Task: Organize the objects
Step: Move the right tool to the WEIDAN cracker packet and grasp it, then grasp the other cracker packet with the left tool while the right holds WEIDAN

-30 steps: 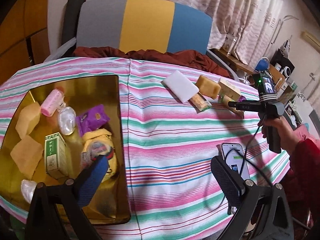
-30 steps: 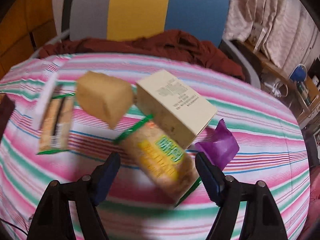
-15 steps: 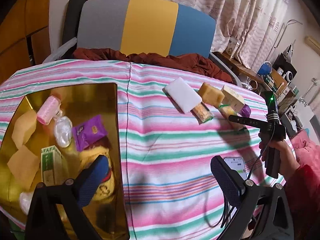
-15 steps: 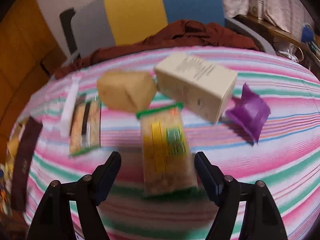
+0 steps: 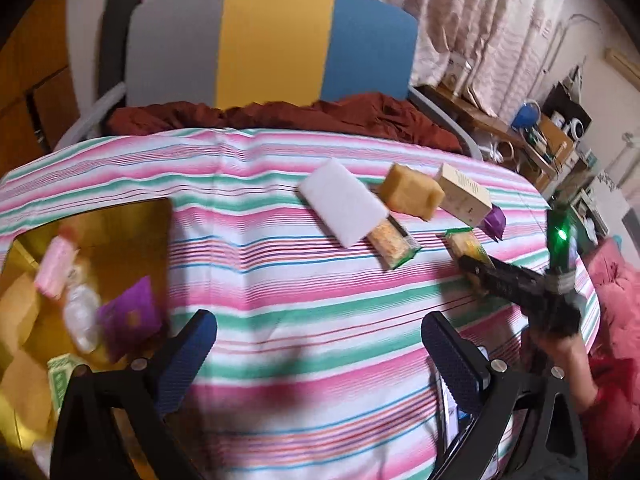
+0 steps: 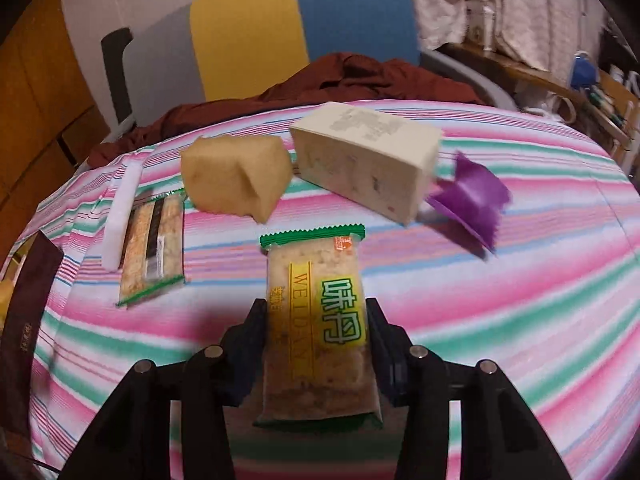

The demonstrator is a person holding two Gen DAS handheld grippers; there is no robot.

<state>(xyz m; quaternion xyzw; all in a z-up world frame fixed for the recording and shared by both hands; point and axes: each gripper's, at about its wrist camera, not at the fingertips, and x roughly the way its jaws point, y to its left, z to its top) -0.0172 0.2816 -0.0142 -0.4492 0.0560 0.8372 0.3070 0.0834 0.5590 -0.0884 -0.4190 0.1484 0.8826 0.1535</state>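
Note:
A green-edged snack pack point(image 6: 320, 320) lies lengthwise on the striped cloth between my right gripper's point(image 6: 316, 312) fingers. The jaws are closing, and both pads touch the pack's sides. From the left wrist view, the same right gripper point(image 5: 478, 276) covers the near end of that pack point(image 5: 466, 244). My left gripper point(image 5: 318, 340) hangs open over bare cloth with nothing in it. To its left is a gold tray point(image 5: 120, 232) holding a pink bottle point(image 5: 56, 266), a purple packet point(image 5: 128, 316) and other items.
Beyond the held pack lie a yellow sponge point(image 6: 236, 176), a cream box point(image 6: 368, 160), a purple wrapper point(image 6: 468, 200), a second snack pack point(image 6: 154, 240) and a white block point(image 6: 120, 216). A chair point(image 5: 272, 44) with maroon cloth point(image 5: 280, 116) stands behind the table.
The right gripper moved down onto the snack pack, squared up with it, and its jaws narrowed from wide apart to touching it. The left gripper shifted right, away from the gold tray.

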